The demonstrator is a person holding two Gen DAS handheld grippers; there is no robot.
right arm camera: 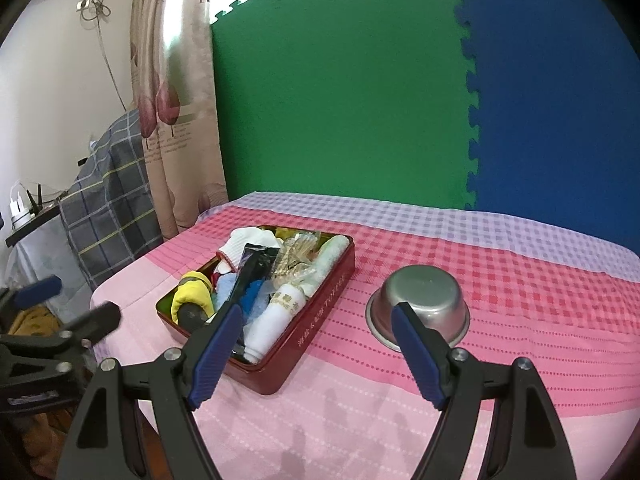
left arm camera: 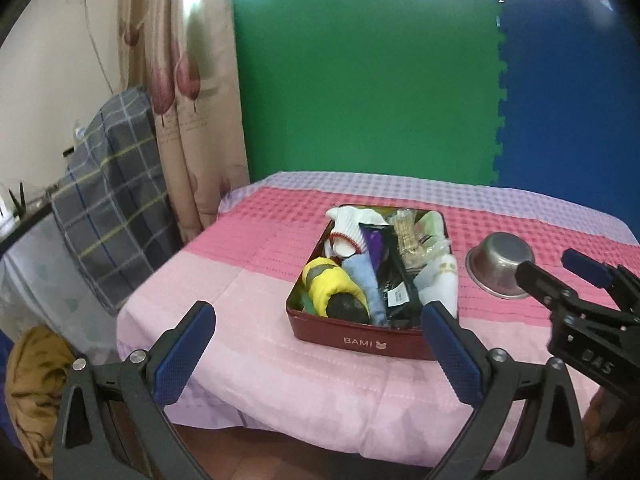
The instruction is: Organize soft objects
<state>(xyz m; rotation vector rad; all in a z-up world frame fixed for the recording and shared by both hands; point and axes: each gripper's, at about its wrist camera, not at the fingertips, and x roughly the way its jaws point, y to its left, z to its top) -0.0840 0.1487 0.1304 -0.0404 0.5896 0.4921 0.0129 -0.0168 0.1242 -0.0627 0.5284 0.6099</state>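
**Both grippers hover spread before a packed red tin**

A red tin (left arm camera: 360,340) marked "BAMI" sits on the tabletop (left arm camera: 240,300), which is covered by a pink, red and lilac checked cloth. In the left wrist view the tin lies at 12 o'clock from the left gripper (left arm camera: 318,354), whose 2 blue-padded fingers (left arm camera: 184,354) are spread wide with nothing between them. The tin is crowded with soft things: a white glove with a red-trimmed cuff (left arm camera: 348,228) at its far end, a yellow glove with a dark palm (left arm camera: 334,286) at its near left, a light blue sock (left arm camera: 366,280) beside that, a black packet (left arm camera: 396,280) down the middle, and a rolled white sock (left arm camera: 438,280) at the near right.

An upturned steel bowl (right arm camera: 420,300) rests on the cloth at 3 o'clock from the tin, apart from it. In the right wrist view the right gripper (right arm camera: 316,354) hangs above the tabletop, its fingers (right arm camera: 418,354) also spread and empty, the tin at 11 o'clock and the bowl at 1 o'clock.

Green and blue foam mats (right arm camera: 340,100) stand behind.
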